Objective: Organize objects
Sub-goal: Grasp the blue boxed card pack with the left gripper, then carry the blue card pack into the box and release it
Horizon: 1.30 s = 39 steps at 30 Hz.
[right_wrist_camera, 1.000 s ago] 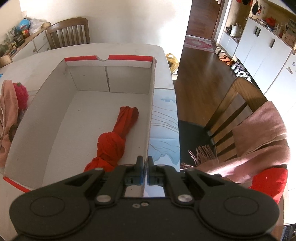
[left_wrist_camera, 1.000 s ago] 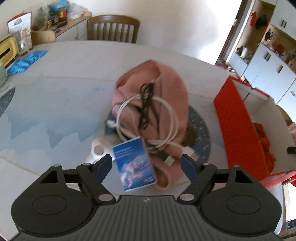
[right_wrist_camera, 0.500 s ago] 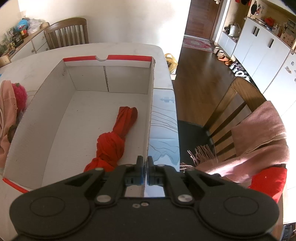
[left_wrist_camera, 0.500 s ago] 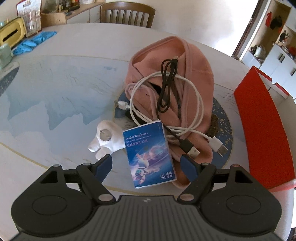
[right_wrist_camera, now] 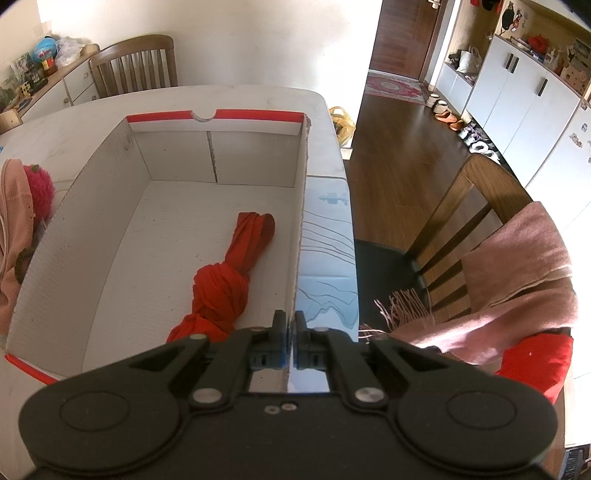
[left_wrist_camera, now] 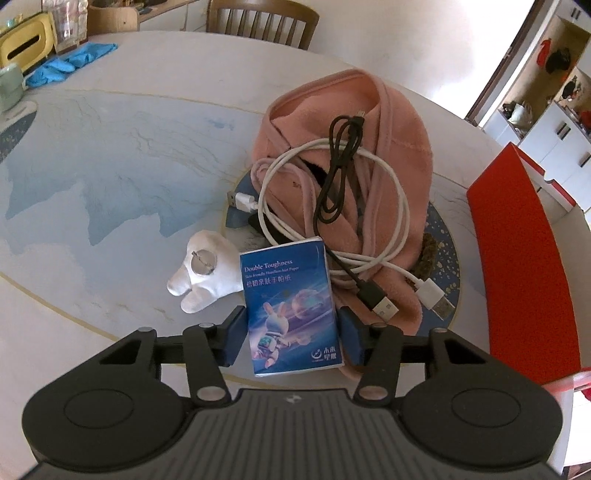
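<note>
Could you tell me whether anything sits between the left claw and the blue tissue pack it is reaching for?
Nothing visible does. The tissue pack already lies between the closing fingers of the left claw. The white figurine sits just left of it and the cables just right, neither in between.

Walls: plain white | Floor: dark wood boards, sunlit | Furniture: wooden chair at the table's far edge; white cupboards along the hallway.

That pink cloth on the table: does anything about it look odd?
Yes. The pink cloth lies crumpled in a heap, with a white cable and a black cable tangled loosely on top, their plugs hanging over its near edge. Nothing looks spilled or broken.
</note>
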Motion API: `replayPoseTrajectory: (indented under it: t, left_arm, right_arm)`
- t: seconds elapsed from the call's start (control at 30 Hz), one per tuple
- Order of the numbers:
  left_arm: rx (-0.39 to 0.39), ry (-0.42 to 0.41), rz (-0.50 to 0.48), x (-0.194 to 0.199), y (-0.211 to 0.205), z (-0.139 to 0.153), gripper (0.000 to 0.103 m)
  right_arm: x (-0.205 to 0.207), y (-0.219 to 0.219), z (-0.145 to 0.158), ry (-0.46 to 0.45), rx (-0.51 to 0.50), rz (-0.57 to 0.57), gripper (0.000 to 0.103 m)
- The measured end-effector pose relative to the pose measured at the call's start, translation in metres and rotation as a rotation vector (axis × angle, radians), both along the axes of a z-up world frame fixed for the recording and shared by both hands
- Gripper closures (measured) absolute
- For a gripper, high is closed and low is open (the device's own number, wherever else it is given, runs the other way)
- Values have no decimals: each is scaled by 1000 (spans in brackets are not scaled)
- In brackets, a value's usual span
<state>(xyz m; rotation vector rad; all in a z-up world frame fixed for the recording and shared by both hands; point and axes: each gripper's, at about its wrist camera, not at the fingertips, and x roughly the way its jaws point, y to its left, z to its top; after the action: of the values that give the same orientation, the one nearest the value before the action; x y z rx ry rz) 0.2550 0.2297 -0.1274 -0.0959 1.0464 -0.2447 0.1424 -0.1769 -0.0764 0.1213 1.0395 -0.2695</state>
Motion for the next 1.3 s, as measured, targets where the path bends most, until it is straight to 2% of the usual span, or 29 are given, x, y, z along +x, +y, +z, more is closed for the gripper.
replayPoseTrajectory:
  t: [0.17,0.33,0.5,0.9,1.3]
  left_arm:
    - [-2,-10,1,-5,1,15,51]
    - [-48,-19,-6,-9,4,33,52]
    - [-71,-50,-67,-14,-13,54,52]
    - [-118,-118,-347,-27,-105,93,51]
    - [-62,-112,-552,-27,-200,90,51]
  right_arm:
    - [0,0,0,-3,3,-2,101]
    - [1,-1,0,-6,7,-2,101]
    - [1,-1,-1,-7,10,2,101]
    - [-1,-4,-2,-16,24,8,101]
    - [-2,-5,-3,-18,27,25,100]
